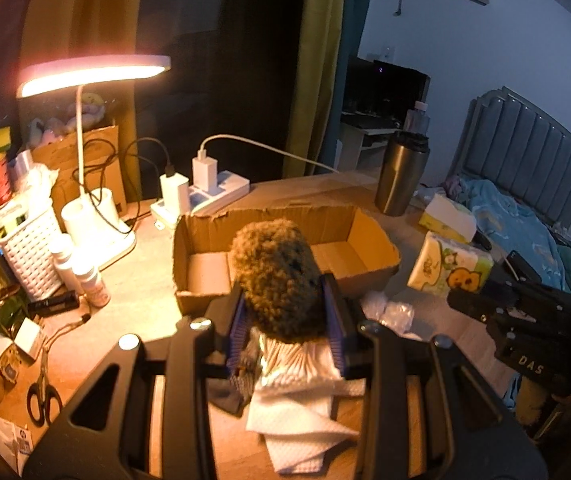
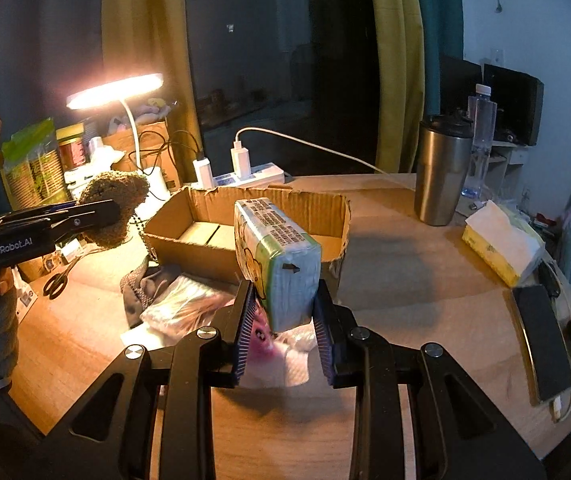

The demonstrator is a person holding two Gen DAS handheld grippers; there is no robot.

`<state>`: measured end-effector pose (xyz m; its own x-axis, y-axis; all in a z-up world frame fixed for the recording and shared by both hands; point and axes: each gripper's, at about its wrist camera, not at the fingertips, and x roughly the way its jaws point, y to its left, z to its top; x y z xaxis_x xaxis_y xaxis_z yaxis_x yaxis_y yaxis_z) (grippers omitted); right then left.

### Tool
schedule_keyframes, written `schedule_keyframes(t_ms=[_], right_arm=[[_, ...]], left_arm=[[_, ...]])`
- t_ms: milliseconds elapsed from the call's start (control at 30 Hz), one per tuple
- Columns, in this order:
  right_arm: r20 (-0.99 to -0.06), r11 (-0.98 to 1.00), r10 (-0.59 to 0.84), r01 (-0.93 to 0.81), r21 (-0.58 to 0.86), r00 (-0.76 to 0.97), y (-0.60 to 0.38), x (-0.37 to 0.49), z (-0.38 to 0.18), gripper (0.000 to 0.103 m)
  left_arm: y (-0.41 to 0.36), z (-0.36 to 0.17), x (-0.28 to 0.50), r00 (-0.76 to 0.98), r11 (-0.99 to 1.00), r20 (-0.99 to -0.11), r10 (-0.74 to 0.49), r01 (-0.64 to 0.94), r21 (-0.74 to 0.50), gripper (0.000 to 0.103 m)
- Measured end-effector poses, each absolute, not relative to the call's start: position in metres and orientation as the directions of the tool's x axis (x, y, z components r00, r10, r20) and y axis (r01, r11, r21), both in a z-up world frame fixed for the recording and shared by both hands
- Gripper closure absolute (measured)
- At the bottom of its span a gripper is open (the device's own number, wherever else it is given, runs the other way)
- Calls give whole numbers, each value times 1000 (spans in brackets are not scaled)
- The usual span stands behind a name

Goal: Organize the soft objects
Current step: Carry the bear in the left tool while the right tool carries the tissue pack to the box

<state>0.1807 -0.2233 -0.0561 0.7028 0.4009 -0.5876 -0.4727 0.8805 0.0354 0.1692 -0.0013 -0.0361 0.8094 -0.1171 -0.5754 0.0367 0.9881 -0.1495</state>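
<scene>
My left gripper (image 1: 285, 300) is shut on a brown fuzzy plush (image 1: 275, 276), held above the table in front of an open cardboard box (image 1: 361, 236). In the right wrist view the same plush (image 2: 115, 204) shows at the left, clamped in the left gripper (image 2: 101, 214). My right gripper (image 2: 283, 300) is shut on a tissue pack (image 2: 275, 256) with a green cartoon wrapper, lifted just before the cardboard box (image 2: 205, 204). The left wrist view shows that tissue pack (image 1: 451, 266) to the right of the box. White paper towels (image 1: 297, 404) and a dark cloth (image 2: 145, 284) lie on the table below.
A lit desk lamp (image 1: 93, 72), a power strip (image 1: 209, 196) with chargers, a white basket (image 1: 33, 248), small bottles (image 1: 89, 280) and scissors (image 1: 41, 396) crowd the left. A steel tumbler (image 2: 441, 176), a yellow tissue box (image 2: 501, 244) and a phone (image 2: 541, 344) sit right.
</scene>
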Motion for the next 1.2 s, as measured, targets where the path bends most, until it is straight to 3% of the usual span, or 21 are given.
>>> schedule_keyframes(t_ms=[567, 1200], right_arm=[[-630, 867, 406, -497, 37, 662, -221, 237, -61, 72], [-711, 818, 429, -574, 44, 557, -185, 282, -84, 72]], left_arm=[[-18, -44, 225, 792, 983, -590, -155, 62, -175, 67], [-22, -96, 284, 717, 970, -667, -204, 57, -236, 67]])
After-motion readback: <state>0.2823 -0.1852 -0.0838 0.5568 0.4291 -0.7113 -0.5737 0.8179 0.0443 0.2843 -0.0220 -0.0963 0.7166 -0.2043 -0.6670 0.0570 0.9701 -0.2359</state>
